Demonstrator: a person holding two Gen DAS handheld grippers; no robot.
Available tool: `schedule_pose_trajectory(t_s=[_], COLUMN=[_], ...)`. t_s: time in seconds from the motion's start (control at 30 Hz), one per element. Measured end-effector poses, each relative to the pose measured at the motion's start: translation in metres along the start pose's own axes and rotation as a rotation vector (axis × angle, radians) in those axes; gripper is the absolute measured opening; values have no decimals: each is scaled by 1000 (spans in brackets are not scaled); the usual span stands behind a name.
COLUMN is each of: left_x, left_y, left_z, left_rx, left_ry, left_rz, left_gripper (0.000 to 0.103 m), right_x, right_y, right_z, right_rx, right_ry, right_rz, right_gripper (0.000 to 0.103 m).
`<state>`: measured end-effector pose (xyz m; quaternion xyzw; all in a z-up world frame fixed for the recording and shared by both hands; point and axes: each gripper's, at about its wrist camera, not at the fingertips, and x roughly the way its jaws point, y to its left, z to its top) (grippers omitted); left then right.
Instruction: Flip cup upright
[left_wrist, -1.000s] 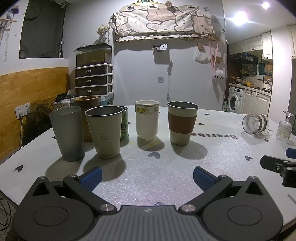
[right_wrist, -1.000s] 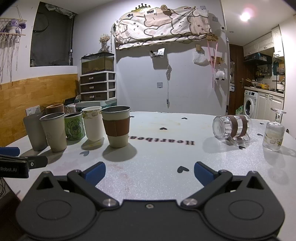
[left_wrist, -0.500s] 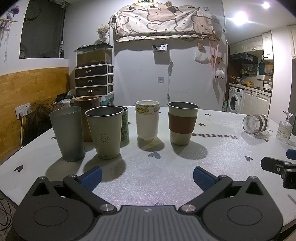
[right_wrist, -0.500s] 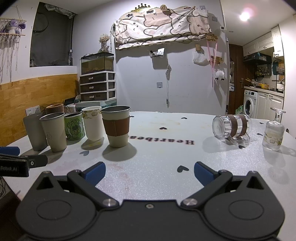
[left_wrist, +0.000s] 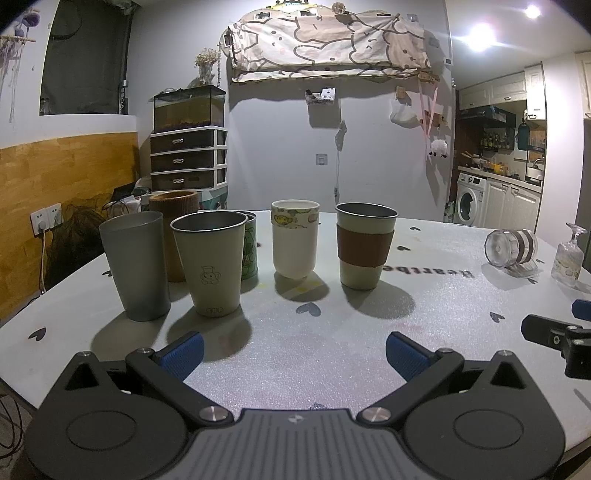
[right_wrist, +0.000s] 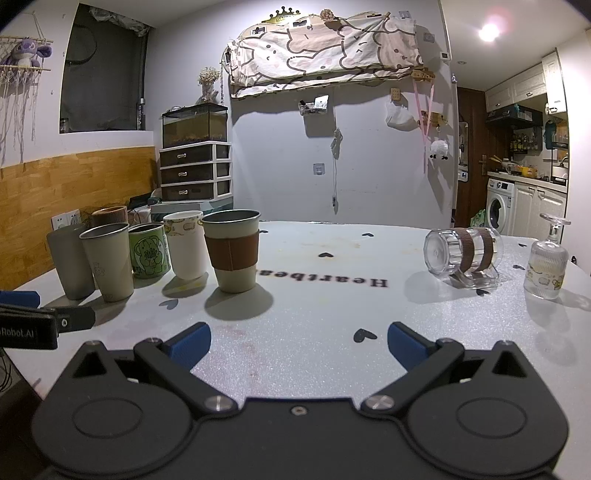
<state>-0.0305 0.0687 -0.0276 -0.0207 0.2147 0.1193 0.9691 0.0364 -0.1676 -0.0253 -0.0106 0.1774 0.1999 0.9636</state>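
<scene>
A clear glass mug with two brown bands (right_wrist: 461, 254) lies on its side at the table's right; it also shows in the left wrist view (left_wrist: 513, 247). A stemmed glass (right_wrist: 546, 264) stands upside down to its right, also seen in the left wrist view (left_wrist: 569, 258). My right gripper (right_wrist: 299, 341) is open and empty, near the front edge, well short of the mug. My left gripper (left_wrist: 294, 350) is open and empty, facing a row of upright cups.
Several upright cups stand at the left: a sleeved steel cup (left_wrist: 365, 249), a white cup (left_wrist: 294, 238), a green cup (right_wrist: 149, 251), a bear-print steel cup (left_wrist: 210, 262), a grey tumbler (left_wrist: 136, 264) and a brown cup (left_wrist: 173, 206). The white table (right_wrist: 314, 306) carries heart prints.
</scene>
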Motion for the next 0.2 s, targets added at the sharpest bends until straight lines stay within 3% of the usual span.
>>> schedule_pose_trajectory(t_s=[0.2], left_x=[0], left_y=[1], left_z=[0], left_rx=[1], left_ry=[-2], left_rz=[-2], left_gripper=[103], right_x=[0], right_y=[0], right_z=[0], right_rx=[-1], right_ry=[0], right_rz=[0], right_gripper=[103])
